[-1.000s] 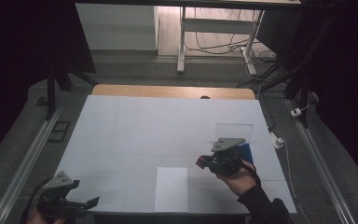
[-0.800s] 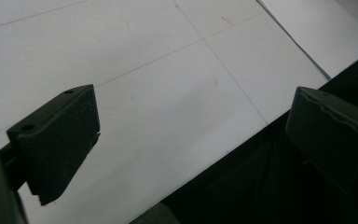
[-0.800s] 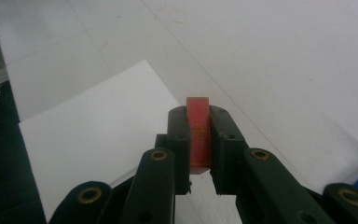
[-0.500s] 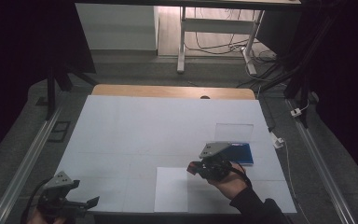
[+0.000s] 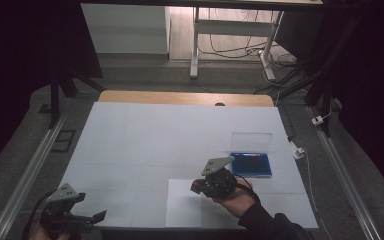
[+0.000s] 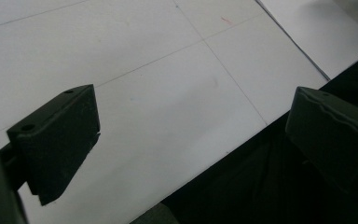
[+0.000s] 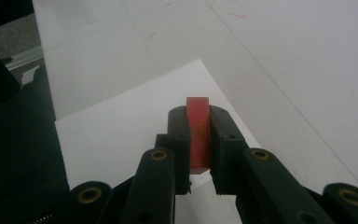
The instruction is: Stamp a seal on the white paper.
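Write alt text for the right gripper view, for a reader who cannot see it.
The right gripper has its two black jaws shut on a small red block, held above a white sheet of paper. The sheet lies on a white table marked with thin lines.

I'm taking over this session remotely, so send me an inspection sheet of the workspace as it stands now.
Surface: white table top with thin grid lines; a bare wooden strip at its far edge.
Job's things: open blue case, clear lid raised, at the table's right; white paper sheet at the near edge; small red block.
Clutter: nothing seen.
Grippers: right gripper shut on the red block above the paper sheet; left gripper open, nothing between its jaws, at the near left corner.
Cables: white cable beside the table's right edge; dark cables on the floor beyond.
Surroundings: white frame legs beyond the table; otherwise dark.
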`<state>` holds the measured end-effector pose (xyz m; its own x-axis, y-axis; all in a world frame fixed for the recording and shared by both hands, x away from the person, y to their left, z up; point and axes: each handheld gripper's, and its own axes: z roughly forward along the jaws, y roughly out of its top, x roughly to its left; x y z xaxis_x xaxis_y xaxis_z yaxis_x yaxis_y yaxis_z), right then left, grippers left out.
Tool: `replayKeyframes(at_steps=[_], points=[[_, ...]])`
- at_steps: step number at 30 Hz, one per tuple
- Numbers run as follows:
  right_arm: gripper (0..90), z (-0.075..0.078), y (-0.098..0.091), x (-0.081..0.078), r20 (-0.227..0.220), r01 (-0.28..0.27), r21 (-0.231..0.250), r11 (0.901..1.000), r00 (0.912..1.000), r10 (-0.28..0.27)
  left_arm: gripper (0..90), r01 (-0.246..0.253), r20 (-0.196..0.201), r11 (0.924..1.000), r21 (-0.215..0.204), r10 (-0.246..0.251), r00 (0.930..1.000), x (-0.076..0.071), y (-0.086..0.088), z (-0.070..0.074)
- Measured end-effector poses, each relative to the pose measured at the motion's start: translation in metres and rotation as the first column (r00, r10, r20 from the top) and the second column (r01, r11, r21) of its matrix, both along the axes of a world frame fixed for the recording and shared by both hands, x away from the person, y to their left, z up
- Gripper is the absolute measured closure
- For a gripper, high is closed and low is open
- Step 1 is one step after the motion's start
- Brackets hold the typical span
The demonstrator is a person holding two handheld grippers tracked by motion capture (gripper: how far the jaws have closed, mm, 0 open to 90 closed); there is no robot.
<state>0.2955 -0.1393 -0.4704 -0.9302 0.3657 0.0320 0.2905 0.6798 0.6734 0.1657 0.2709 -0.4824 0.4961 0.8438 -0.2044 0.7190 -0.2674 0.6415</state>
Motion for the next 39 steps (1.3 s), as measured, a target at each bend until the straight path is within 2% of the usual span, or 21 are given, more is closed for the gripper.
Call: replayKeyframes(at_steps=[19,22,39], points=[[80.2,-0.018,0.028,-0.010,0.003,-0.101,-0.059,0.9931,0.9948,0.102,3.3,0.001,0.002,1.0000,0.000,-0.001,1.0000,0.000,0.000,0.000],[80.2,-0.020,0.030,-0.010,0.004,-0.105,-0.076,0.9916,0.9944,0.106,3.3,0.001,0.003,1.0000,0.001,-0.001,1.0000,0.000,0.000,0.000],[80.6,-0.029,0.034,-0.009,-0.008,-0.119,-0.097,0.9882,0.9929,0.118,3.3,0.003,0.004,1.0000,0.003,-0.003,1.0000,0.000,0.000,0.000]])
